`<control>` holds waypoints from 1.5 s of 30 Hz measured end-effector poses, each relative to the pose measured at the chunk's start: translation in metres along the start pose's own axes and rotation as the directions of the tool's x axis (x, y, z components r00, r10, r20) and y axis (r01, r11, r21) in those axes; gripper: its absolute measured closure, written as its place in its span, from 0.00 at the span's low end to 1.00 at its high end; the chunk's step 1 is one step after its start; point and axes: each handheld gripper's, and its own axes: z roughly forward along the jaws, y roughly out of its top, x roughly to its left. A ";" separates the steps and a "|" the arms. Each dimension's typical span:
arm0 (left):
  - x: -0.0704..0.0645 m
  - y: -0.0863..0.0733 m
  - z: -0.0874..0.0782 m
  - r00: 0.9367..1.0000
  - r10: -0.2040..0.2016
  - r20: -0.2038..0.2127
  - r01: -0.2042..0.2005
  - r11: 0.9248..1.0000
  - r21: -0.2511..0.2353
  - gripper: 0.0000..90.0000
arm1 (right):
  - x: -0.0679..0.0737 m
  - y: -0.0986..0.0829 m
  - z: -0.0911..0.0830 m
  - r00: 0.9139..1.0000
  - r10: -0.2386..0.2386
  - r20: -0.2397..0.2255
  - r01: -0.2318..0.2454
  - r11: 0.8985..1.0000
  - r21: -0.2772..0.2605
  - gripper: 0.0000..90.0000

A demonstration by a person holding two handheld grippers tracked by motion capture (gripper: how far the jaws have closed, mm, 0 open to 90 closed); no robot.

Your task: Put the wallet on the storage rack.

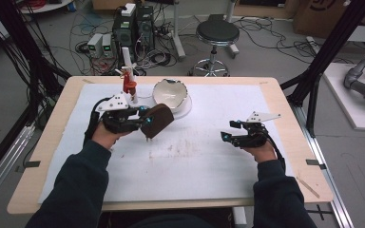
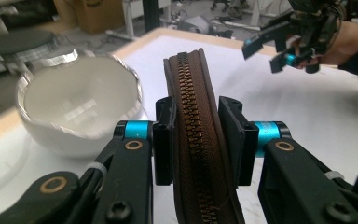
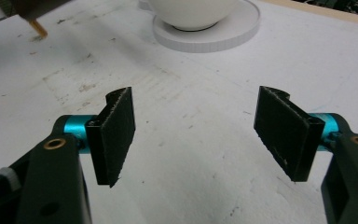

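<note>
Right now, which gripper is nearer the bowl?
Left. The left gripper holds a brown pouch just beside the bowl; the right gripper hangs open, farther off.

Blurred white bowl (image 2: 79,109); brown zip pouch (image 2: 200,154) perhaps cut off below.
</note>
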 end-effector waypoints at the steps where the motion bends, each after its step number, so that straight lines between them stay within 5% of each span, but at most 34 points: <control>1: 0.002 0.005 0.001 1.000 0.016 -0.004 -0.017 1.000 -0.004 0.75 | 0.000 0.000 -0.001 1.000 0.005 0.003 -0.005 1.000 0.003 0.32; 12: 0.031 0.057 0.021 0.990 0.138 -0.041 -0.137 0.990 0.028 0.75 | -0.006 -0.003 -0.008 0.999 0.018 0.029 -0.018 1.000 -0.011 0.30; 21: 0.052 0.070 0.047 0.981 0.188 -0.054 -0.187 0.982 0.028 0.75 | -0.011 -0.007 -0.013 0.998 0.039 0.039 -0.038 0.999 -0.024 0.30; 25: 0.058 0.076 0.061 0.968 0.244 -0.060 -0.243 0.970 0.024 0.75 | -0.012 -0.008 -0.015 0.998 0.047 0.040 -0.046 0.999 -0.025 0.30; 30: 0.065 0.074 0.077 0.956 0.286 -0.061 -0.286 0.958 0.015 0.75 | -0.012 -0.008 -0.016 0.998 0.049 0.041 -0.047 0.998 -0.031 0.30; 34: 0.071 0.063 0.089 0.953 0.297 -0.057 -0.294 0.954 0.058 0.75 | -0.011 -0.008 -0.016 0.998 0.049 0.034 -0.048 0.998 -0.028 0.30; 38: 0.074 0.051 0.096 0.958 0.282 -0.048 -0.278 0.957 0.082 0.75 | -0.012 -0.008 -0.016 0.998 0.047 0.033 -0.046 0.998 -0.033 0.30; 41: 0.075 0.045 0.100 0.951 0.308 -0.040 -0.300 0.945 0.133 0.75 | -0.012 -0.008 -0.016 0.998 0.056 0.030 -0.055 0.998 -0.029 0.30; 45: 0.077 0.042 0.103 0.949 0.312 -0.048 -0.301 0.941 0.152 0.75 | -0.012 -0.009 -0.016 0.998 0.057 0.029 -0.056 0.998 -0.026 0.30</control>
